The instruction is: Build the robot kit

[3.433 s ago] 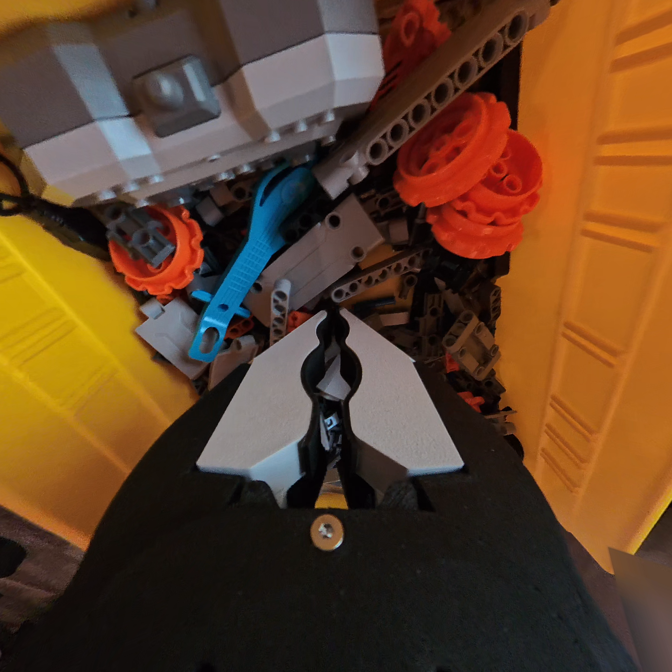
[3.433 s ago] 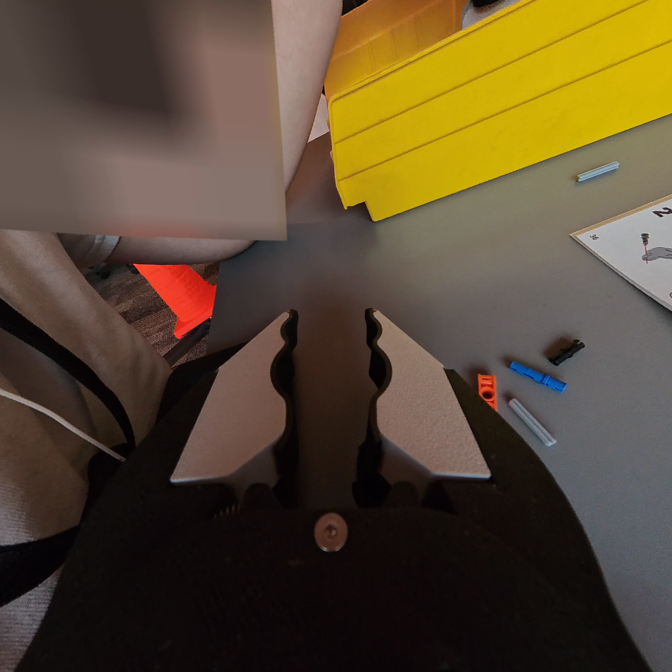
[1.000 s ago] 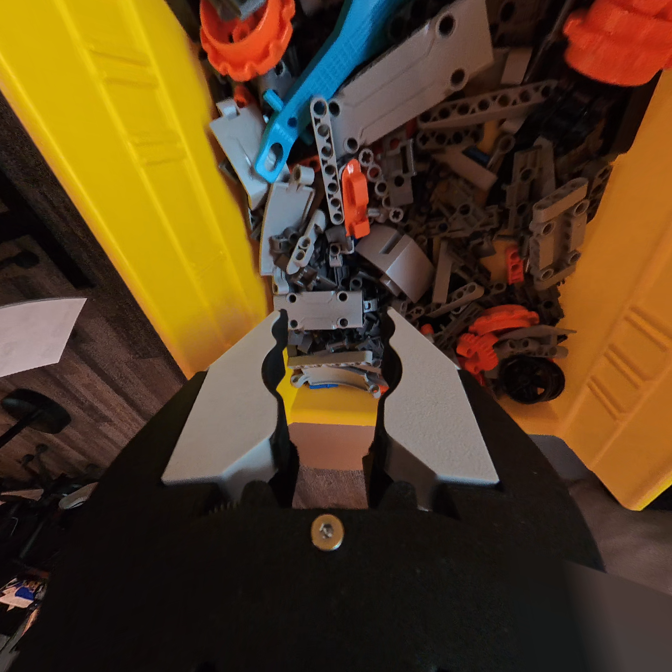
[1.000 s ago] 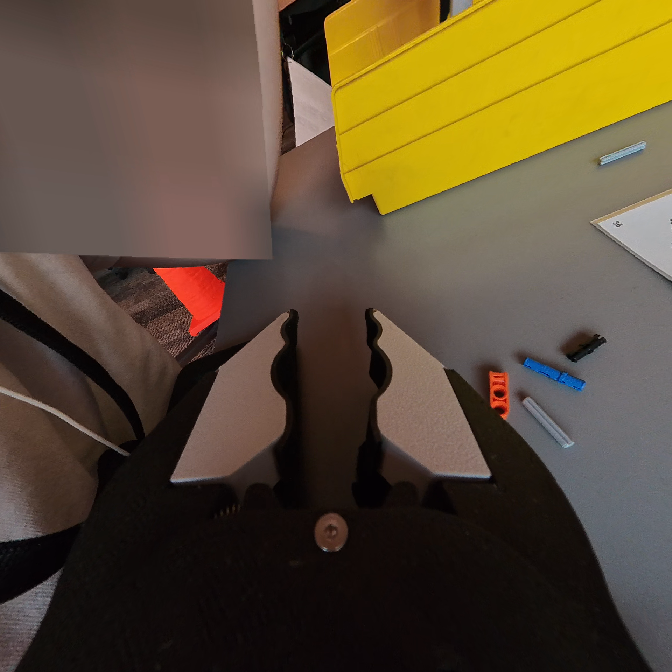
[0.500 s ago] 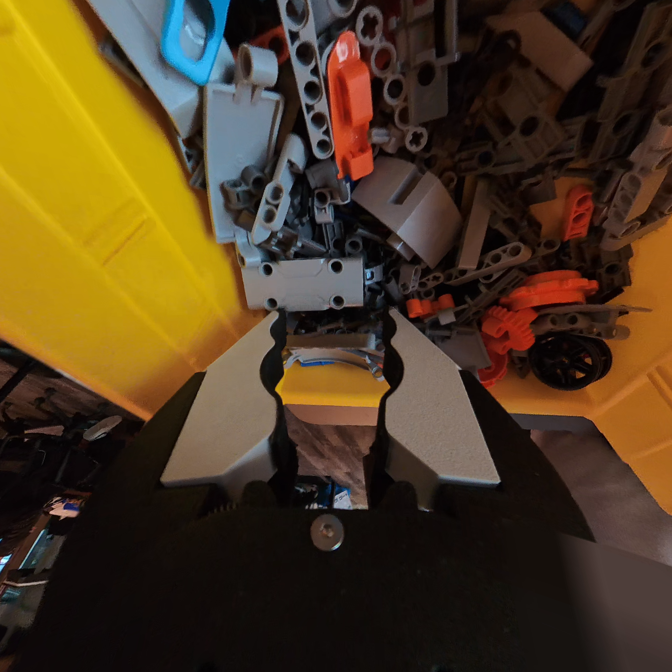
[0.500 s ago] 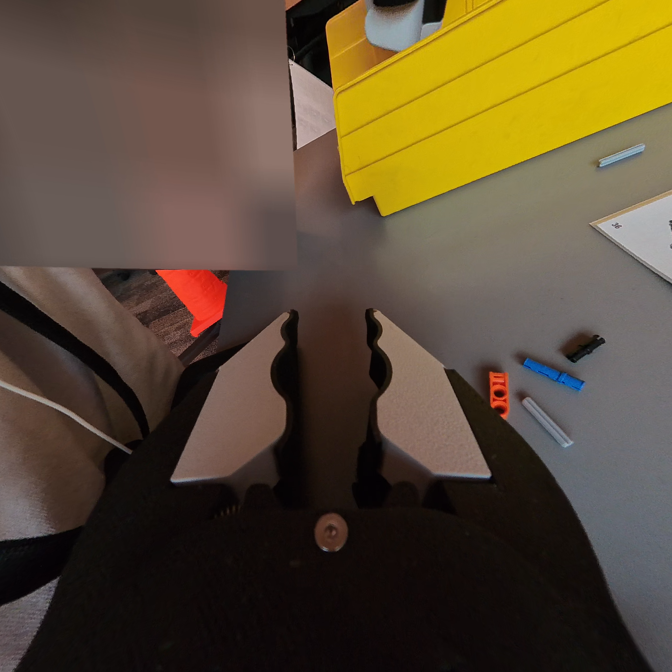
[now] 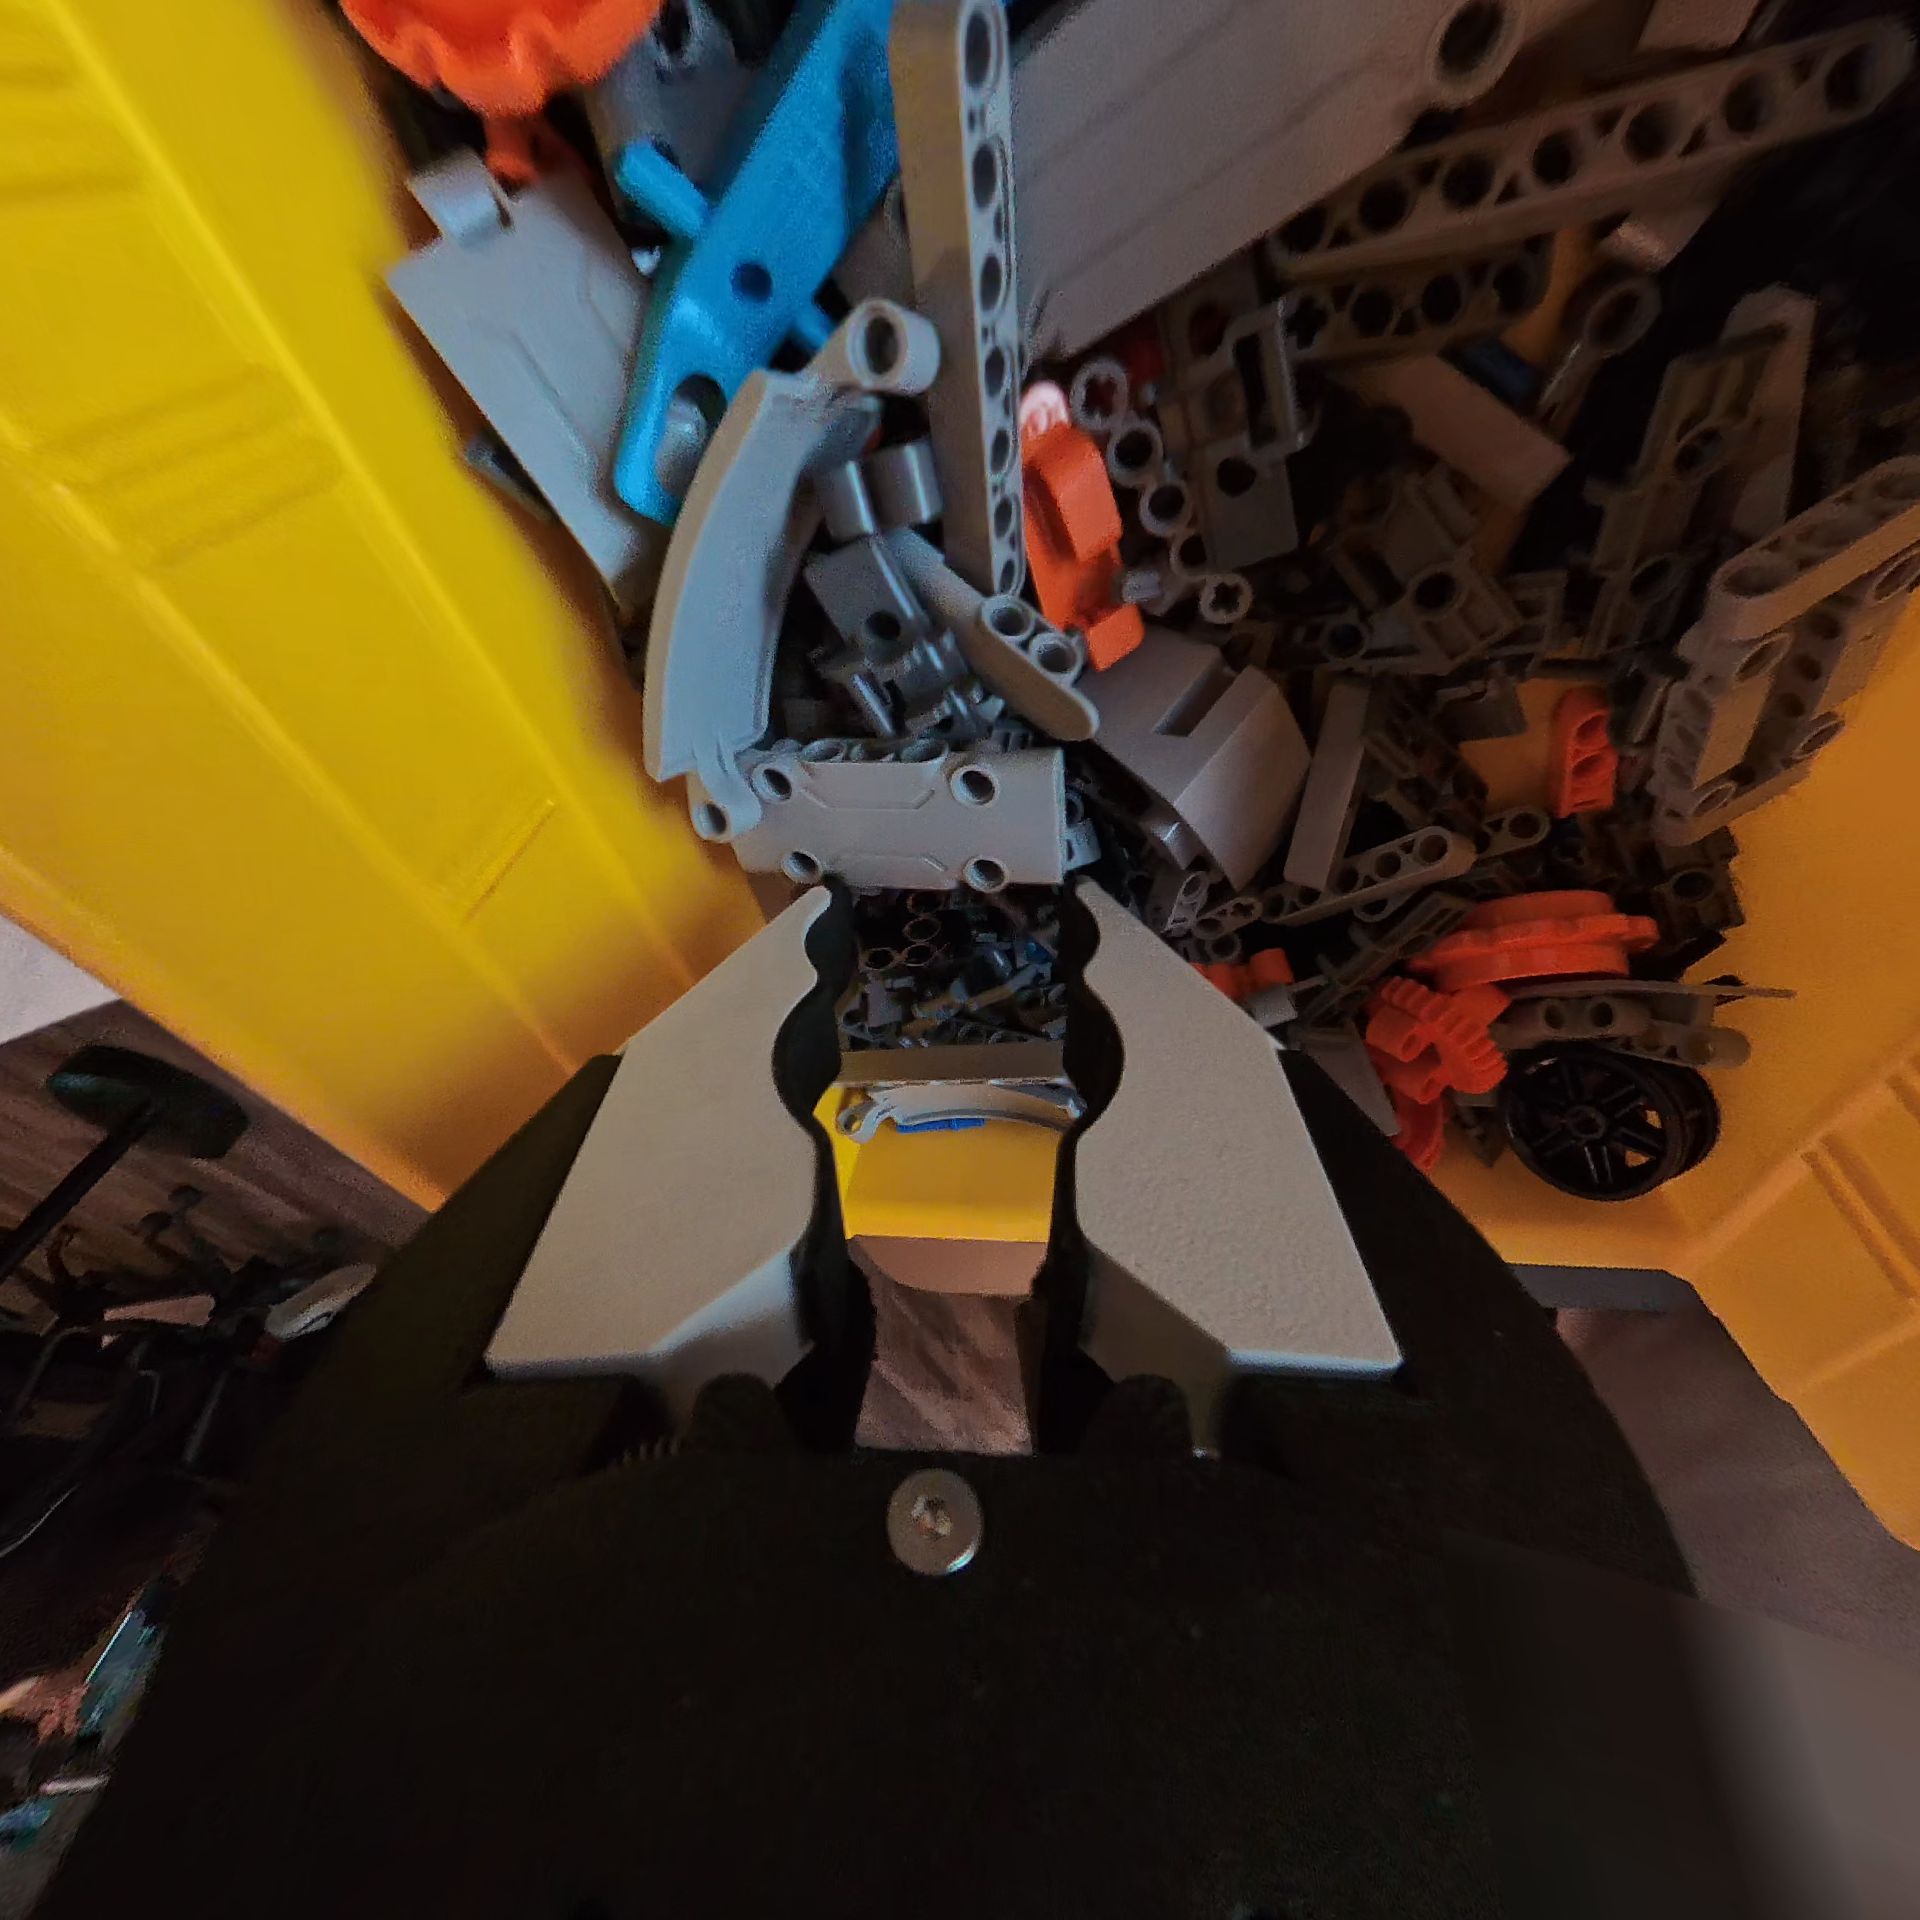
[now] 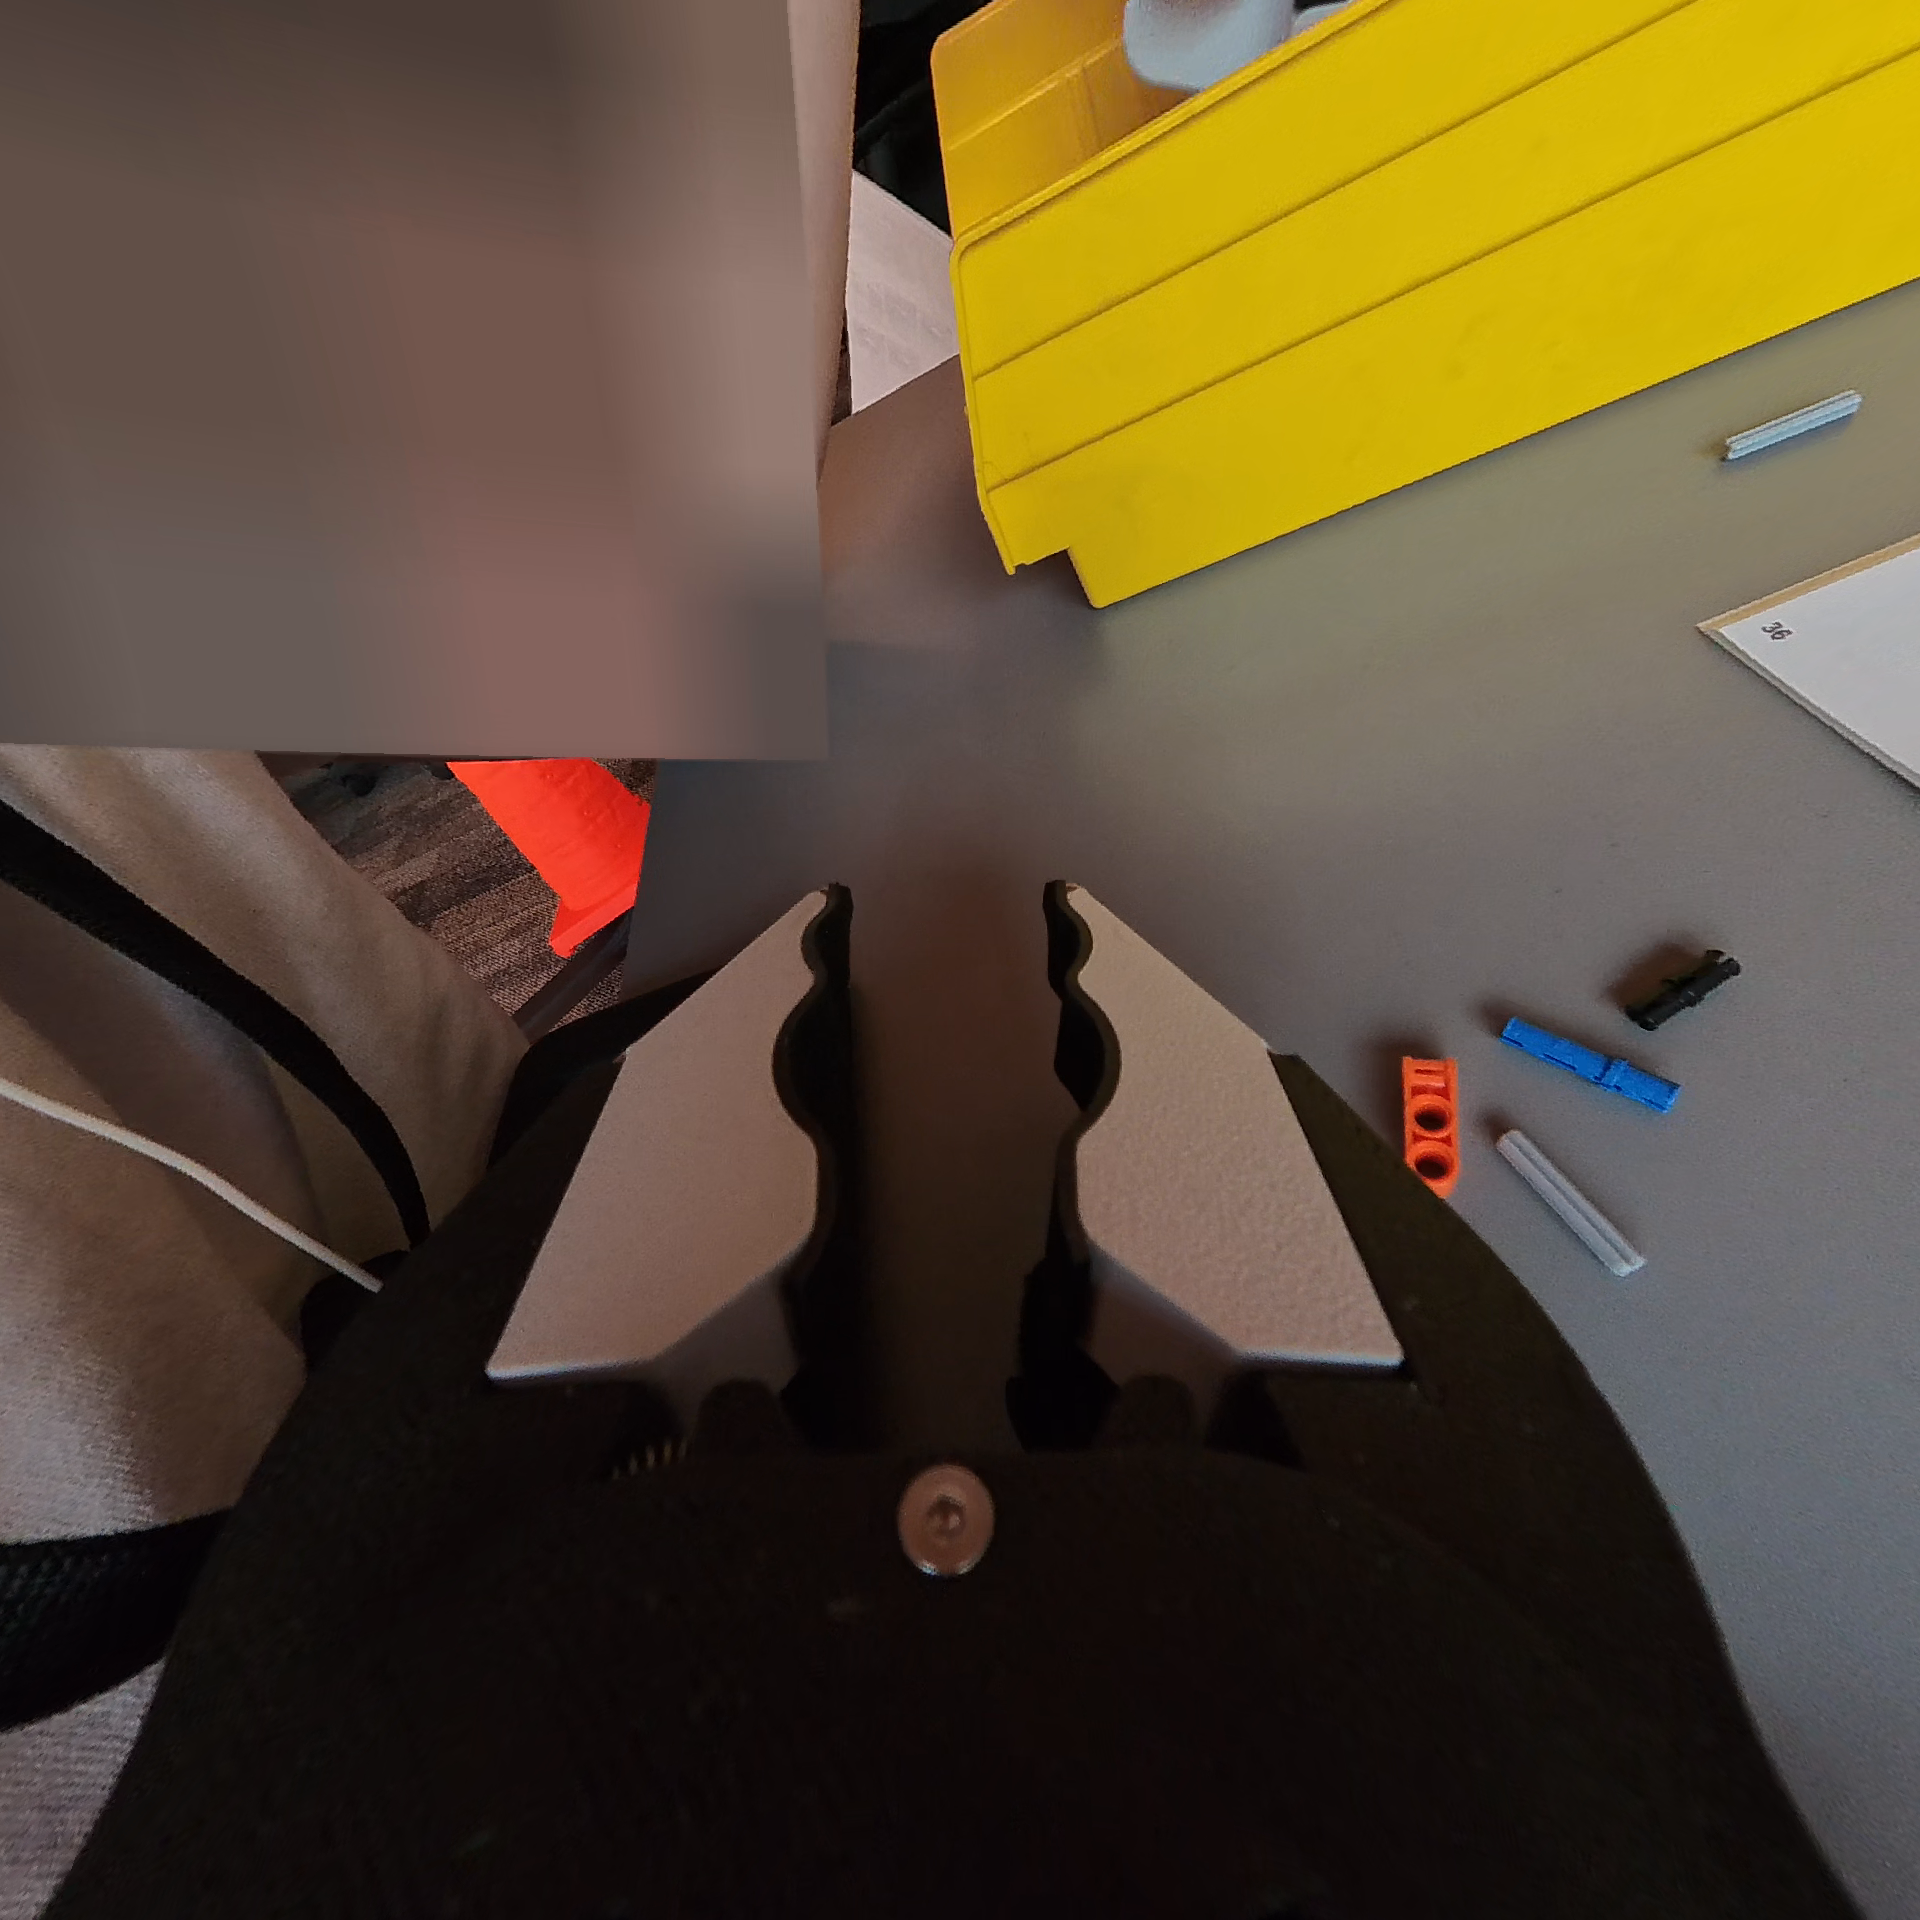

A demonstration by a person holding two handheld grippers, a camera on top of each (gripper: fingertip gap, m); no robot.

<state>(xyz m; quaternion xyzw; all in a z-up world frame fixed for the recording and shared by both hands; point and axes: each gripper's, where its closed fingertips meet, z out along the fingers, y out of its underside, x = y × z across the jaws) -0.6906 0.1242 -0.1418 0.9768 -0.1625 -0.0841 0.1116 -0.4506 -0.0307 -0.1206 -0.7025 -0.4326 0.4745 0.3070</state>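
Observation:
My left gripper [image 7: 951, 899] is open and empty, held over the near end of a yellow bin [image 7: 260, 644] filled with grey, black and orange building parts. Its tips sit just below a light grey rectangular panel [image 7: 904, 821], apart from it as far as I can tell. A curved grey panel [image 7: 717, 613], a long grey beam [image 7: 982, 281], a blue tool [image 7: 748, 270] and an orange piece [image 7: 1070, 530] lie beyond. My right gripper [image 8: 945, 894] is open and empty above the grey table [image 8: 1299, 790]. Beside it lie an orange connector [image 8: 1432, 1122], a blue pin [image 8: 1590, 1065], a black pin [image 8: 1678, 989] and a grey axle [image 8: 1569, 1203].
A black wheel [image 7: 1605, 1127] and orange gears [image 7: 1434, 1039] lie in the bin's near right corner. In the right wrist view the yellow bin [image 8: 1403, 301] stands at the back, another grey axle [image 8: 1792, 424] and a printed booklet [image 8: 1849, 655] to the right. A person's clothing [image 8: 156, 1039] is at the left.
My left gripper, shut on a small grey piece earlier, is now open and empty and has drawn back to the bin's near end, shifting a little over the pile. My right gripper stayed nearly still.

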